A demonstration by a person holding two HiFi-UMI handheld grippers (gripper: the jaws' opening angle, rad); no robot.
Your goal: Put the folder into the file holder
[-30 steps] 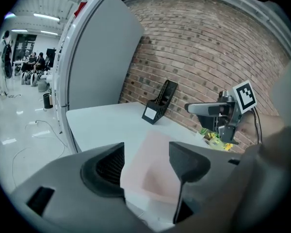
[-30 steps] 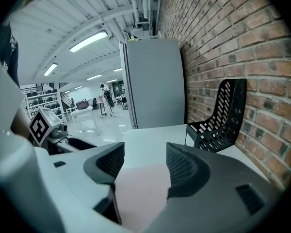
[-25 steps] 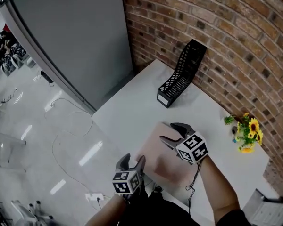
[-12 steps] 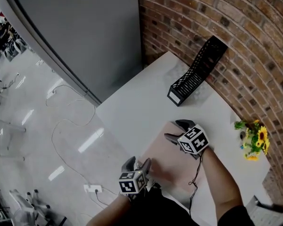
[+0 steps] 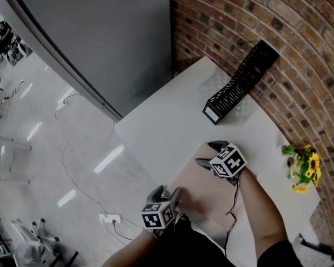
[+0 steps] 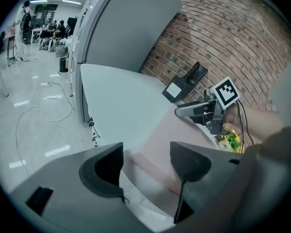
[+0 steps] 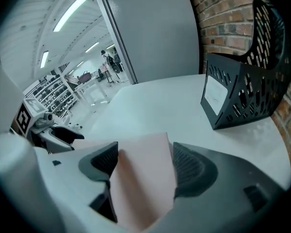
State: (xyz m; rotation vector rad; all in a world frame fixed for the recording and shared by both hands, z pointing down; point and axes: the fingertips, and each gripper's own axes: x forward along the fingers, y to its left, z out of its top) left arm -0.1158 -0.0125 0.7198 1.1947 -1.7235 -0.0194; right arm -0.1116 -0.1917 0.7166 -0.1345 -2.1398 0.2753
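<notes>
Folder flat on the desk, not yet gripped.
Head view: the pink folder lies at the near edge of the desk, well apart from the black mesh file holder by the brick wall. Left gripper view: the left gripper holds its fingers wide over one folder corner. Right gripper view: the right gripper fingers have just been opening and straddle another corner, seemingly without pressing. Grasping, carrying and inserting all remain.

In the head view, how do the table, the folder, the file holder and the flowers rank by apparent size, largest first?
1. table
2. folder
3. file holder
4. flowers
</notes>
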